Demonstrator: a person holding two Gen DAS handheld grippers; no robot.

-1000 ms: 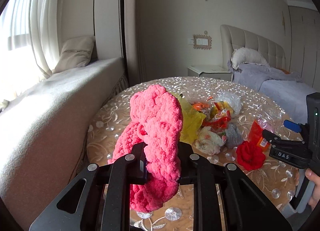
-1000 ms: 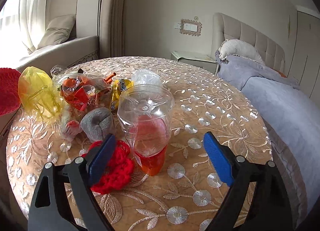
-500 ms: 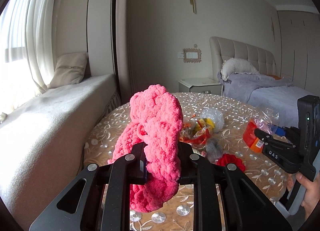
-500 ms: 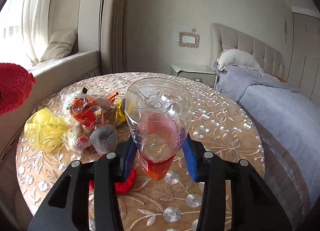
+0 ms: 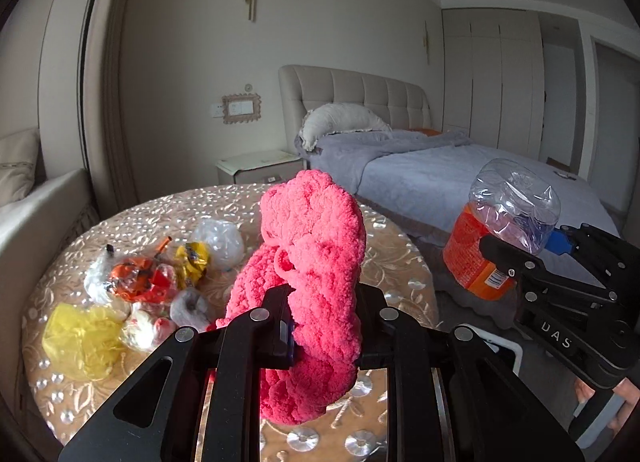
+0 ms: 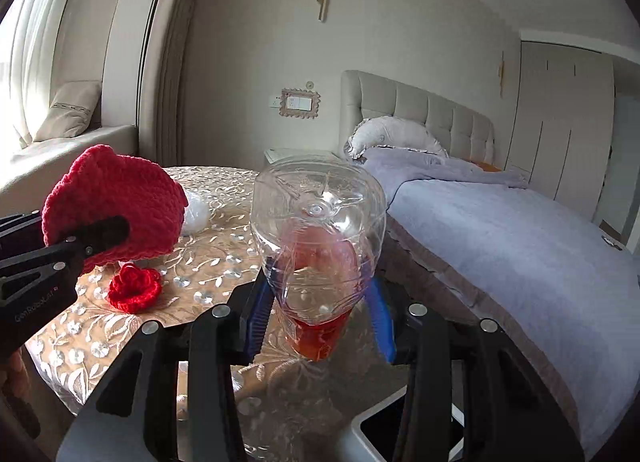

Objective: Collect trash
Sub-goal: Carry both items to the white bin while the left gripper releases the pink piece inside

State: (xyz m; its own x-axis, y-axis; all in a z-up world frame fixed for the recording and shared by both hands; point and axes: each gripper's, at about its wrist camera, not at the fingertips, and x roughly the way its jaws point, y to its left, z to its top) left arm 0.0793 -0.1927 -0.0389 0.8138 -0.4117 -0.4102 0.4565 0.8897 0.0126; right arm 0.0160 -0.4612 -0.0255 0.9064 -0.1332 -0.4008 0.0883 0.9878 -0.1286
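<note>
The round table (image 5: pixel 404 262) with its embroidered cloth fills the near left of the scene, the bed (image 5: pixel 460 174) lying beyond it to the right. On the left half of the table sits what is left to collect: a yellow bag (image 5: pixel 80 336), a heap of orange and clear wrappers (image 5: pixel 140 278), a white crumpled bag (image 5: pixel 218 242) and, nearer, a small red crocheted flower (image 6: pixel 134 290). The left gripper (image 5: pixel 324 326) is clenched on a chunky pink knitted bundle (image 5: pixel 312 262), held up off the cloth. The right gripper (image 6: pixel 316 310) has just been closing and now clamps the clear plastic bottle (image 6: pixel 316 238) by its orange-labelled lower part, base pointing away, off the table's right edge. A white bin rim (image 6: pixel 400 418) shows low and near, just under the right gripper, and that is probably where both loads go. To do this well, bring each gripper squarely over the opening before letting go; the bottle is light and slick and could bounce off the rim, while the bundle may snag on a pad, so open wide and lift clear.
</note>
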